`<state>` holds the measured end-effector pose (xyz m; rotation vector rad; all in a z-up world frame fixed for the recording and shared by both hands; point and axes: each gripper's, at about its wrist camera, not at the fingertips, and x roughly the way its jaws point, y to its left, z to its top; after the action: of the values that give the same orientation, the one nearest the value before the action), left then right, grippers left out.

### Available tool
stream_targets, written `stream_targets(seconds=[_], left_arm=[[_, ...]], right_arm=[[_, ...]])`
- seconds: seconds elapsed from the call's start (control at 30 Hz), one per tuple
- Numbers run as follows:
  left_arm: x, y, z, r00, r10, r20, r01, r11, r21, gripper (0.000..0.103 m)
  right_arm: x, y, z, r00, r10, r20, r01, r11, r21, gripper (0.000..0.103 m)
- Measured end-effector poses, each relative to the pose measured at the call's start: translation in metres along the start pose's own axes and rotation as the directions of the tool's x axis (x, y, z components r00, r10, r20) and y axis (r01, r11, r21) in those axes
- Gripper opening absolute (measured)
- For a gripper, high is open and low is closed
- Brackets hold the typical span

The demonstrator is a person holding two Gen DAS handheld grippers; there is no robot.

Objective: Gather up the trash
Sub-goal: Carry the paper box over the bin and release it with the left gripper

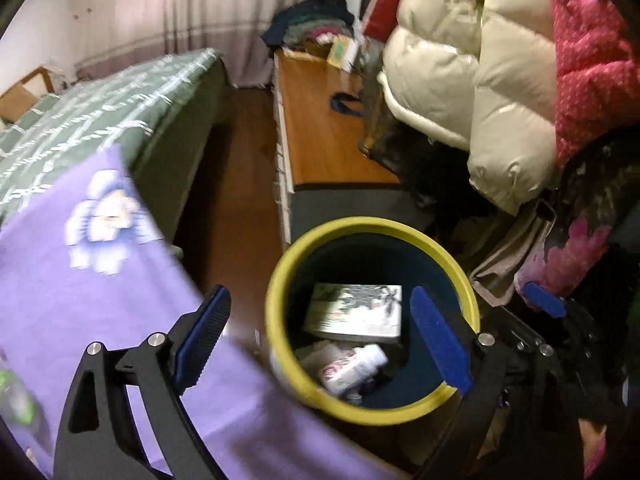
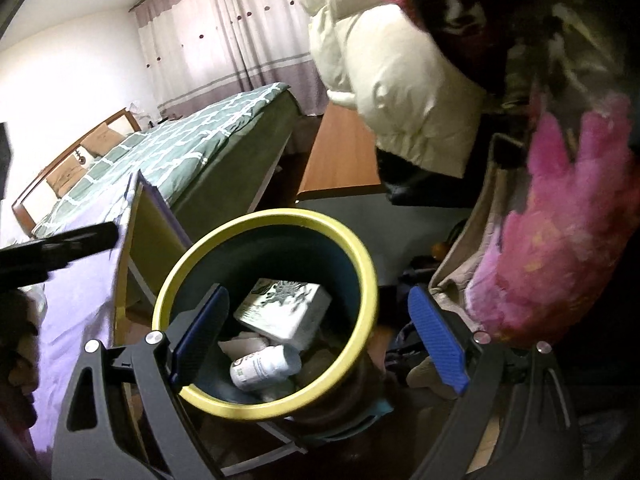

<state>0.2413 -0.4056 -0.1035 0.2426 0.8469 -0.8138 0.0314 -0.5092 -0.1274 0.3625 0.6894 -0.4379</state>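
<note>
A dark bin with a yellow rim (image 1: 280, 280) (image 2: 264, 216) stands on the floor beside a purple-covered table. Inside it lie a white printed box (image 1: 356, 312) (image 2: 284, 308), a white bottle (image 1: 356, 368) (image 2: 264, 366) and some crumpled paper. My left gripper (image 1: 320, 338) hangs above the bin, jaws wide apart, nothing between the blue pads. My right gripper (image 2: 320, 336) also hovers over the bin, open and empty. A blue pad of the right gripper (image 1: 544, 300) shows at the right of the left wrist view. The left gripper's black arm (image 2: 60, 248) crosses the left of the right wrist view.
A purple flowered cloth (image 1: 80, 280) covers the table at the left. A bed with a green quilt (image 2: 180, 136) stands behind. A wooden cabinet top (image 1: 328, 136) lies beyond the bin. Puffy white and pink jackets (image 1: 500, 80) and a pink garment (image 2: 560, 240) hang close at the right.
</note>
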Motion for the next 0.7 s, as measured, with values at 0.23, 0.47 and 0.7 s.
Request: stream_targets(seconds=[0.23,0.47,0.7], left_arm=[[-0.067,0.055,-0.033,0.988,0.098,0.117,-0.089,0.993,-0.079,0.093],[-0.131,0.123,-0.078,0.946,0.261,0.195,-0.226,0.956,-0.186,0.094],[-0.179,0.203,-0.121,0.886,0.417,0.202,-0.343,0.884,-0.319,0.097]], right_arm=[[0.001,0.032,-0.002,0.999,0.031,-0.016,-0.031,0.998,-0.050,0.087],[0.003,0.068,-0.002,0.998,0.049,-0.027,-0.052,0.992,-0.115,0.087],[0.002,0.115,-0.004,0.996,0.079,-0.047,-0.086,0.976,-0.198,0.087]])
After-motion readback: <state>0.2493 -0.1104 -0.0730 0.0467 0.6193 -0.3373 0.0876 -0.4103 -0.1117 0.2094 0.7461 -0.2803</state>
